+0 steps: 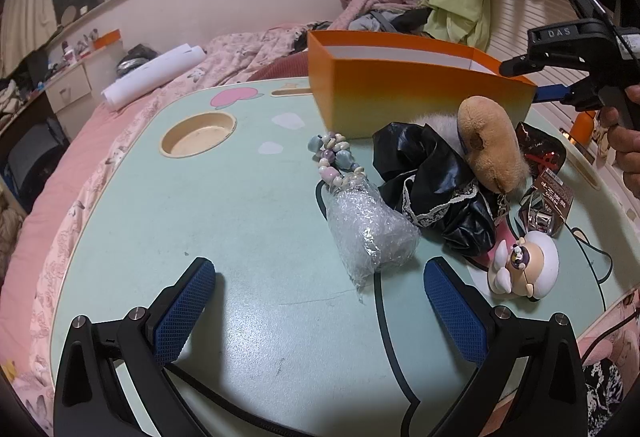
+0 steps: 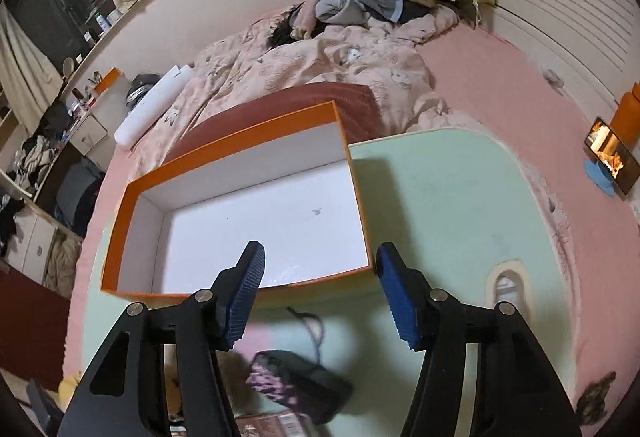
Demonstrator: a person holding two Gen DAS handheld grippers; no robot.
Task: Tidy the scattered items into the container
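On the left side of the mint-green worktop [image 1: 168, 221] it's bare apart from a built-in cup holder, and the left gripper [image 1: 320, 313] hovers there with jaws wide, nothing between them. Just past it sits a bubble-wrapped bundle [image 1: 368, 233] with a bead string [image 1: 334, 159] at its far end, then a black lace-trimmed cloth [image 1: 424, 173], a tan plush [image 1: 490, 145], a tagged packet [image 1: 550, 197] and a little white figure [image 1: 526, 267]. So basically everything's still out. The orange box [image 2: 228, 205] stands behind the pile, and its white inside looks empty. The right gripper [image 2: 320, 293] hangs over its near edge, jaws partly apart and empty. I'd say barely started.
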